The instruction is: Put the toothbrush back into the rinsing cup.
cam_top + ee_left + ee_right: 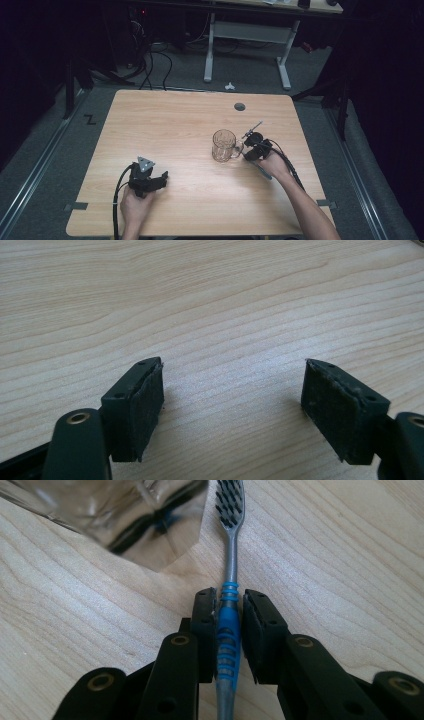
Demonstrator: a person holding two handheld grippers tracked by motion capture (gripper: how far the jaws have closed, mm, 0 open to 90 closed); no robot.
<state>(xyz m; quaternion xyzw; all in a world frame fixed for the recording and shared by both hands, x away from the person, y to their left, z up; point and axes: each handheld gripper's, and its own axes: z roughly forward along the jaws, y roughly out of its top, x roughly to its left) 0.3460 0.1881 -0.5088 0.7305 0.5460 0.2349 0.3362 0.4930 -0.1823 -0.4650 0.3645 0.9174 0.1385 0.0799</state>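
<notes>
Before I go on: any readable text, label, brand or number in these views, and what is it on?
No readable words, brands or numbers.
Floor left of the table: a black mark shaped like "Z", possibly only tape.
Toothbrush in the right gripper: no print visible on the handle.
Glass mug: no marking visible.
Left gripper: pads bare.
</notes>
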